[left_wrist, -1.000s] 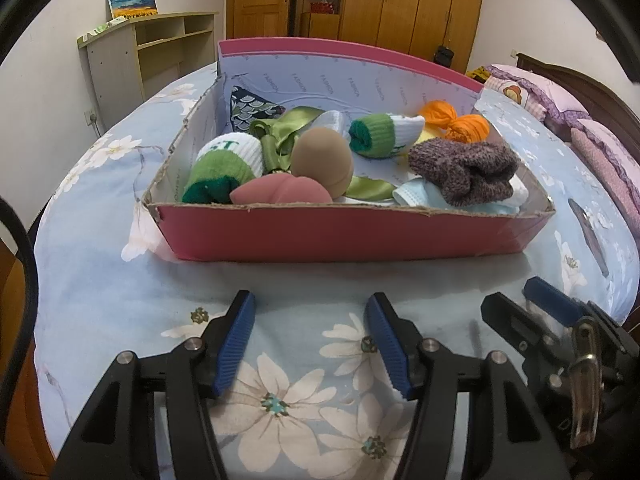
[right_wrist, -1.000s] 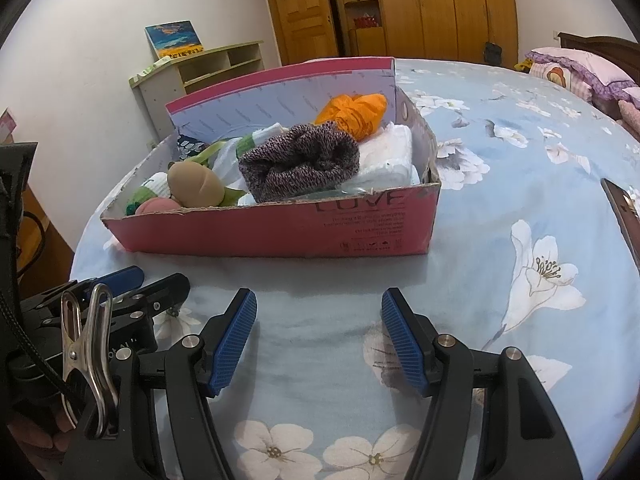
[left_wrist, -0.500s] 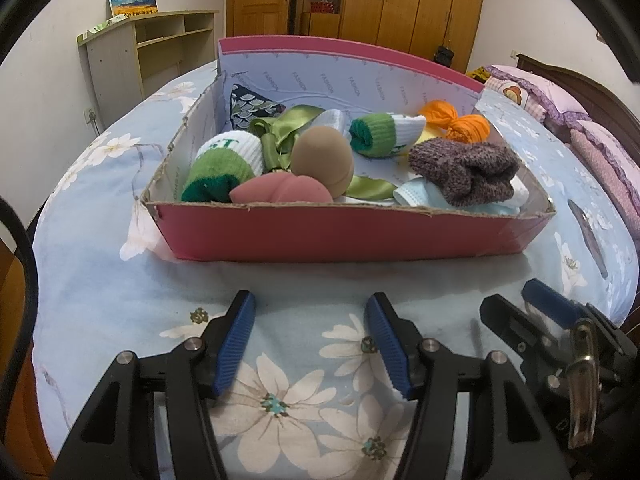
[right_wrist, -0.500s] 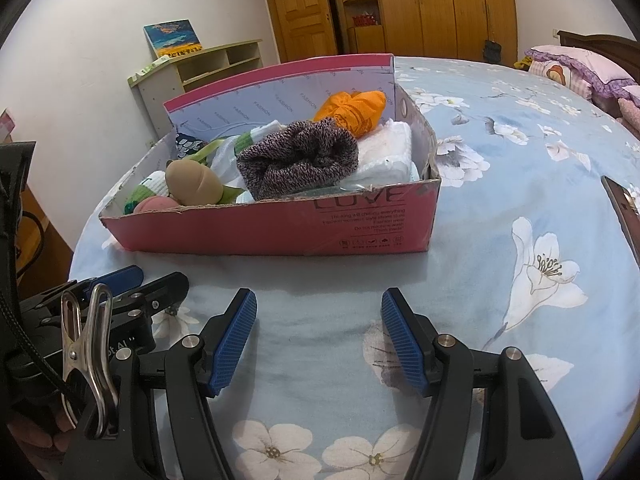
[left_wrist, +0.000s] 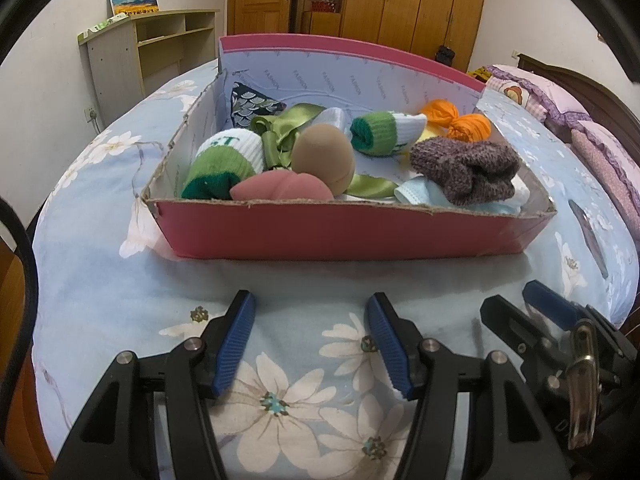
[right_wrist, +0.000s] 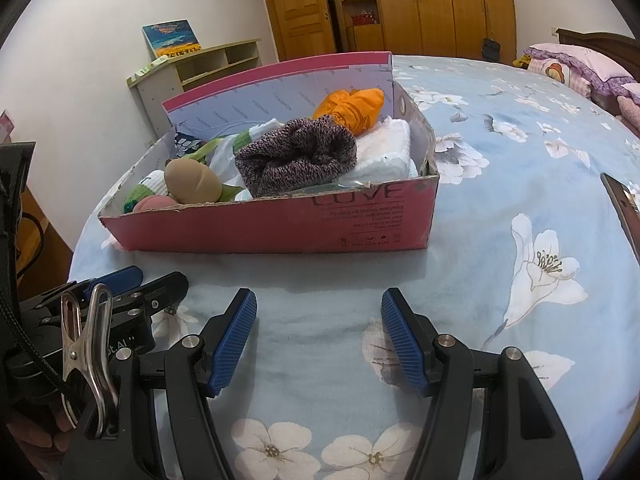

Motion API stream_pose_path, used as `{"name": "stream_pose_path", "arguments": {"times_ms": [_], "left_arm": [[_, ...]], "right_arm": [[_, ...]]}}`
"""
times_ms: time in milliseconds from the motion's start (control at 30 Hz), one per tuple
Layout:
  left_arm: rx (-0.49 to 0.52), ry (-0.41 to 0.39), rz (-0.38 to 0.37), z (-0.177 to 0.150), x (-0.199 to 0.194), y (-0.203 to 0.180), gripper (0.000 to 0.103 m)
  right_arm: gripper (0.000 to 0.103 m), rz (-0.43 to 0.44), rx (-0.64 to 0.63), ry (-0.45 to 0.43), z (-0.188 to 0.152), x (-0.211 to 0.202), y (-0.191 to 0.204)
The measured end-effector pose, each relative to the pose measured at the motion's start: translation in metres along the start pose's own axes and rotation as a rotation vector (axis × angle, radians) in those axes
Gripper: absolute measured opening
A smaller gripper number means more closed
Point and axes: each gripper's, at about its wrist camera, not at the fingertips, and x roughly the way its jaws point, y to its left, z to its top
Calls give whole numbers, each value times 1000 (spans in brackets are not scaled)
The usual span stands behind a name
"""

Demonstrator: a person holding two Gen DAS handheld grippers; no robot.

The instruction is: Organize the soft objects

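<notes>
- Left gripper: black frame, ribbed blue pads, jaws spread wide and holding nothing, low over the bedspread.
- Right gripper: same build, jaws likewise spread and bare. It sits just beside the left one, whose tips and steel clip show at its left.
- The bedspread is soft pale-blue cloth printed with white flowers; a bare strip of it lies between both grippers and the box.
- The box is pink cardboard, shallow, with a ragged torn front rim and a taller back wall lined in pale printed paper. Its top is open for reaching in.
- Front left inside: a rolled green-and-white sock touching a smooth pink lump against the front wall.
- A tan rounded ball rests just behind the lump, over glossy green ribbon.
- Front right: a fuzzy purple-grey knit roll lying on pale-blue cloth and white folded cloth.
- Farther back: a second green-and-white sock, a knotted orange bundle at the right rear, and a dark scale-patterned pouch in the left rear corner.
- A dark flat object lies on the bedspread, well right of the box.
- Beyond: a pale shelf unit by the wall, pink pillows, wooden wardrobes.
</notes>
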Motion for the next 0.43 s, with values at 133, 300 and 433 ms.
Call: {"name": "stream_pose_path", "arguments": {"times_ms": [133,300,433], "left_arm": [[-2,1,-1,0,0,0,62],[-4,2,-1,-1,0,1,63],[-7,4,0,-2,1,2,63]], "right_arm": [[67,0,-1,0,0,0,0],[67,0,0,1,0,0,0],[67,0,2,2,0,0,-1]]}}
